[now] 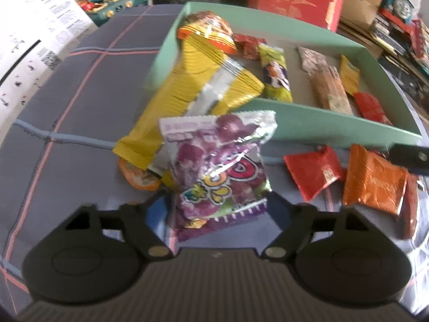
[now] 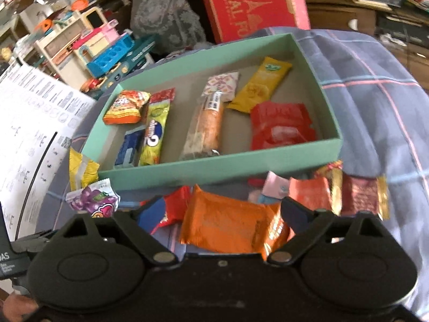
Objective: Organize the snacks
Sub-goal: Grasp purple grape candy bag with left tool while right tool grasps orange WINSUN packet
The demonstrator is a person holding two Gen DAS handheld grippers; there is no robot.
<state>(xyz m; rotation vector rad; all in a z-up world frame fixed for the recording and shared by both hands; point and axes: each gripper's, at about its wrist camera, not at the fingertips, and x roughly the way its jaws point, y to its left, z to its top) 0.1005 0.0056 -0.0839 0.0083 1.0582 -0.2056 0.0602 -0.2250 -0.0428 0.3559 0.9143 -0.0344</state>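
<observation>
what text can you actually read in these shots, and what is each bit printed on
"GLOBAL", partly cut off: red cardboard box behind the green tray.
"2": yellow-green snack bar in the tray.
"AS", cut off: black device at the left edge.
Too blurred to read: the white printed sheet, purple candy bag, orange packet, the other wrappers.

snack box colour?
Mint green box with a grey-brown floor; clearest in right wrist view.

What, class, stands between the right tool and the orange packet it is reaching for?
Nothing visible. The orange packet lies on the cloth between the right tool fingers, in front of the green box, with no other snack covering it.
</observation>
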